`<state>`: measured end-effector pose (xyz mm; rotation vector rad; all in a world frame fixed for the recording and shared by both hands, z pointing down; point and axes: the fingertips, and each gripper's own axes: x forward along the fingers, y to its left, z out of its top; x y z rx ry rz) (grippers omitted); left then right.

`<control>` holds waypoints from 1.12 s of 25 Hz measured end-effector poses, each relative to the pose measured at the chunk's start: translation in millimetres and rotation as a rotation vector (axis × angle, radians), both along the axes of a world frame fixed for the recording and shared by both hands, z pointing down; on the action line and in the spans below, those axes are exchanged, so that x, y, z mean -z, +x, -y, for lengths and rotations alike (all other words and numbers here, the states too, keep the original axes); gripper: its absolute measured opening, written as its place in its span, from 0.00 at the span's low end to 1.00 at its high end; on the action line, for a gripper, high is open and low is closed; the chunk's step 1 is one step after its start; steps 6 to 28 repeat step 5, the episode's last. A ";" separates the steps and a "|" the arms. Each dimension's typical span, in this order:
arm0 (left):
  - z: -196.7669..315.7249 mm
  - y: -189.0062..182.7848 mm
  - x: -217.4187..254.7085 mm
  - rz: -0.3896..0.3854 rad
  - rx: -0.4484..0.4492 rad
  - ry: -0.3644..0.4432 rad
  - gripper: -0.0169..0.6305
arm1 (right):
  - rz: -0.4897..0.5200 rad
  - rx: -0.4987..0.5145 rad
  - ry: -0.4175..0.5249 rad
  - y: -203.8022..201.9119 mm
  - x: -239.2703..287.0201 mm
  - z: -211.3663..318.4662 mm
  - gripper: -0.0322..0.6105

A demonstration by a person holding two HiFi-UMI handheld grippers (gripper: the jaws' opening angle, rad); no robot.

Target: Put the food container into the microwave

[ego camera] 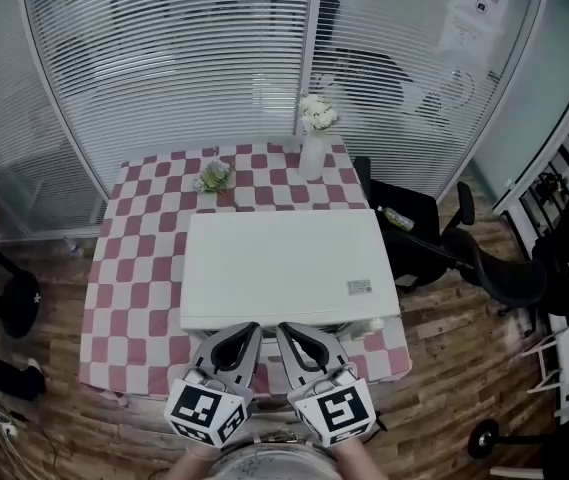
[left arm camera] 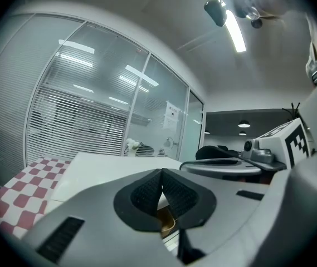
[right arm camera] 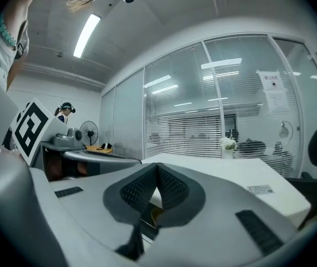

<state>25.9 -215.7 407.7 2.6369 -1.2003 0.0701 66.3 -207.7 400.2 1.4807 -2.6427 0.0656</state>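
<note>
Left gripper [left arm camera: 161,174]: jaws pressed together, pads meeting, nothing between. Right gripper [right arm camera: 157,168]: likewise closed tip to tip, empty. Both side by side, tips at near front edge of white microwave [ego camera: 284,263]. Brownish patch [left arm camera: 167,222] shows below closed tips; cannot tell whether food container. Microwave sits on checked table [ego camera: 124,268]. Flower vase [ego camera: 313,143], small plant [ego camera: 214,176] behind it. Black chair [ego camera: 434,238] at right.

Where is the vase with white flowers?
In the head view, the vase stands at the table's far edge, behind the microwave and right of a small green posy.
</note>
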 end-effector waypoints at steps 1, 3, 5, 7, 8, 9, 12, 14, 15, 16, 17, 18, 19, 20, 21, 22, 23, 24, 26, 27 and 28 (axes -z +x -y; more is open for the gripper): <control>-0.6 0.5 -0.4 -0.001 0.001 -0.002 0.05 | -0.002 0.003 -0.009 0.0 -0.3 -0.9 0.04; -1.3 1.2 -0.8 -0.005 0.005 -0.005 0.05 | -0.004 0.007 -0.025 0.5 -1.8 -2.1 0.04; -1.3 1.3 -0.6 -0.010 0.010 -0.008 0.05 | -0.006 0.009 -0.025 1.7 -3.0 -1.7 0.04; -1.3 1.3 -0.6 -0.010 0.010 -0.008 0.05 | -0.006 0.009 -0.025 1.7 -3.0 -1.7 0.04; -1.3 1.3 -0.6 -0.010 0.010 -0.008 0.05 | -0.006 0.009 -0.025 1.7 -3.0 -1.7 0.04; -1.3 1.3 -0.6 -0.010 0.010 -0.008 0.05 | -0.006 0.009 -0.025 1.7 -3.0 -1.7 0.04; -1.3 1.3 -0.6 -0.010 0.010 -0.008 0.05 | -0.006 0.009 -0.025 1.7 -3.0 -1.7 0.04; -1.3 1.3 -0.6 -0.010 0.010 -0.008 0.05 | -0.006 0.009 -0.025 1.7 -3.0 -1.7 0.04; -1.3 1.3 -0.6 -0.010 0.010 -0.008 0.05 | -0.006 0.009 -0.025 1.7 -3.0 -1.7 0.04; -1.3 1.3 -0.6 -0.010 0.010 -0.008 0.05 | -0.006 0.009 -0.025 1.7 -3.0 -1.7 0.04; -1.3 1.3 -0.6 -0.010 0.010 -0.008 0.05 | -0.006 0.009 -0.025 1.7 -3.0 -1.7 0.04; -1.3 1.3 -0.6 -0.010 0.010 -0.008 0.05 | -0.006 0.009 -0.025 1.7 -3.0 -1.7 0.04; -1.3 1.3 -0.6 -0.010 0.010 -0.008 0.05 | -0.006 0.009 -0.025 1.7 -3.0 -1.7 0.04; -1.3 1.3 -0.6 -0.010 0.010 -0.008 0.05 | -0.006 0.009 -0.025 1.7 -3.0 -1.7 0.04; -1.3 1.3 -0.6 -0.010 0.010 -0.008 0.05 | -0.006 0.009 -0.025 1.7 -3.0 -1.7 0.04; -1.3 1.3 -0.6 -0.010 0.010 -0.008 0.05 | -0.006 0.009 -0.025 1.7 -3.0 -1.7 0.04; -1.3 1.3 -0.6 -0.010 0.010 -0.008 0.05 | -0.006 0.009 -0.025 1.7 -3.0 -1.7 0.04; -1.3 1.3 -0.6 -0.010 0.010 -0.008 0.05 | -0.006 0.009 -0.025 1.7 -3.0 -1.7 0.04; -1.3 1.3 -0.6 -0.010 0.010 -0.008 0.05 | -0.006 0.009 -0.025 1.7 -3.0 -1.7 0.04; -1.3 1.3 -0.6 -0.010 0.010 -0.008 0.05 | -0.006 0.009 -0.025 1.7 -3.0 -1.7 0.04; -1.3 1.3 -0.6 -0.010 0.010 -0.008 0.05 | -0.006 0.009 -0.025 1.7 -3.0 -1.7 0.04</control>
